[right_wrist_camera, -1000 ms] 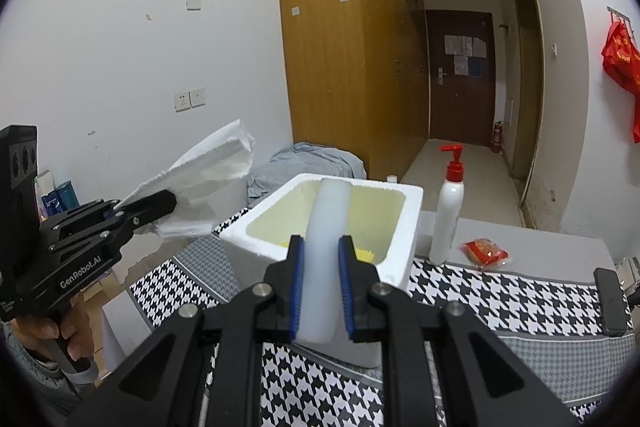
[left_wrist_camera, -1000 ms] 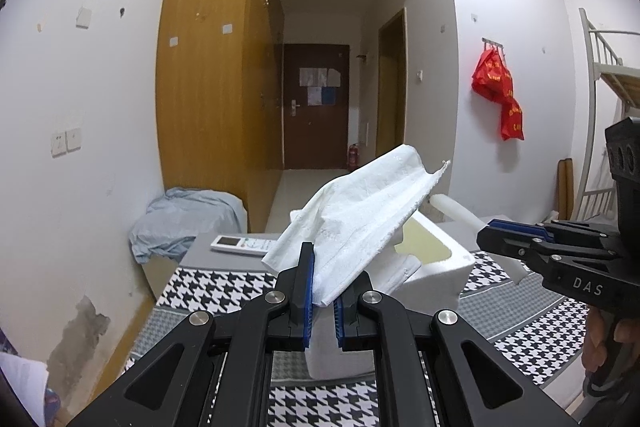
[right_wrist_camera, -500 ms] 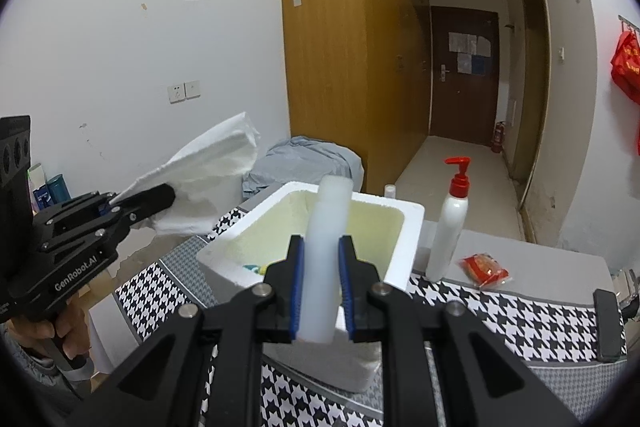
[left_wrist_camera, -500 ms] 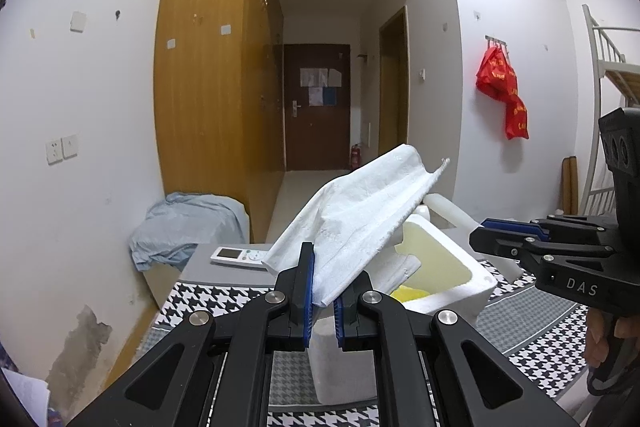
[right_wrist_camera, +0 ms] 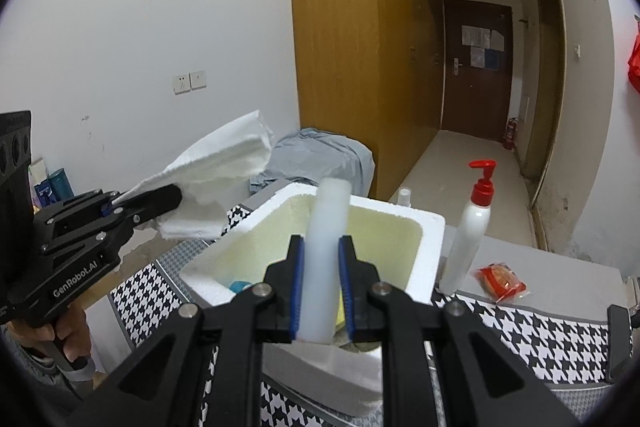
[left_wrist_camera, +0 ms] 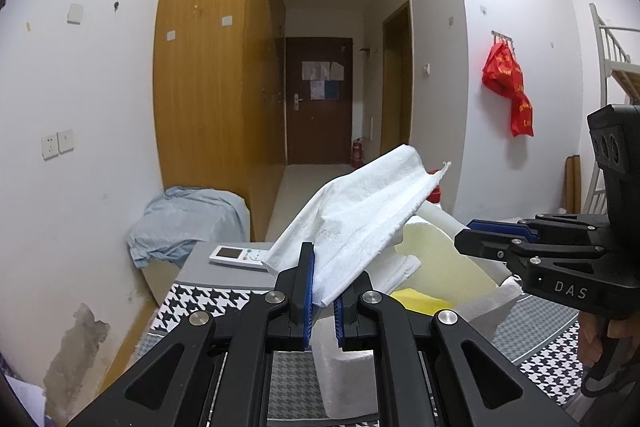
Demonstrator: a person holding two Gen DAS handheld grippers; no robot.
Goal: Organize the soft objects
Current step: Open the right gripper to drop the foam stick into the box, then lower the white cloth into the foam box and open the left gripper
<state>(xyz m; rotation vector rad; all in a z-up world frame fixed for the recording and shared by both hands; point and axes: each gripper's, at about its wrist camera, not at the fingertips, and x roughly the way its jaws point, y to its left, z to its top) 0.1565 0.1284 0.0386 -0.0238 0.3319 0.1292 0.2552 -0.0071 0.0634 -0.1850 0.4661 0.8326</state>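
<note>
Since a second ago both hands have been sliding level across the table, so the white foam box [right_wrist_camera: 424, 227] now sits nearer under both cameras and more of its pale yellow inside is showing. The left gripper [left_wrist_camera: 322, 291] is clamping its blue-padded jaws on a folded white paper towel [left_wrist_camera: 360, 211], soft and lightly embossed, which is fanning up and to the right above the box's near corner. The right gripper [right_wrist_camera: 322, 291] is pinching a smooth, translucent white foam cylinder [right_wrist_camera: 326, 239] that is standing nearly upright between its pads, over the open box. The box has thick, grainy walls and rounded rims; inside, a yellow piece [left_wrist_camera: 420, 301] and a small blue thing [right_wrist_camera: 240, 285] are peeking out, too hidden to name. The table is wearing a black-and-white houndstooth cloth [right_wrist_camera: 540, 327]. Beside the box a white pump bottle with a red top [right_wrist_camera: 468, 231] is standing, with a red crinkly packet [right_wrist_camera: 500, 279] just next to it. The towel's lower folds are blocking the box's far side in the left view.
</note>
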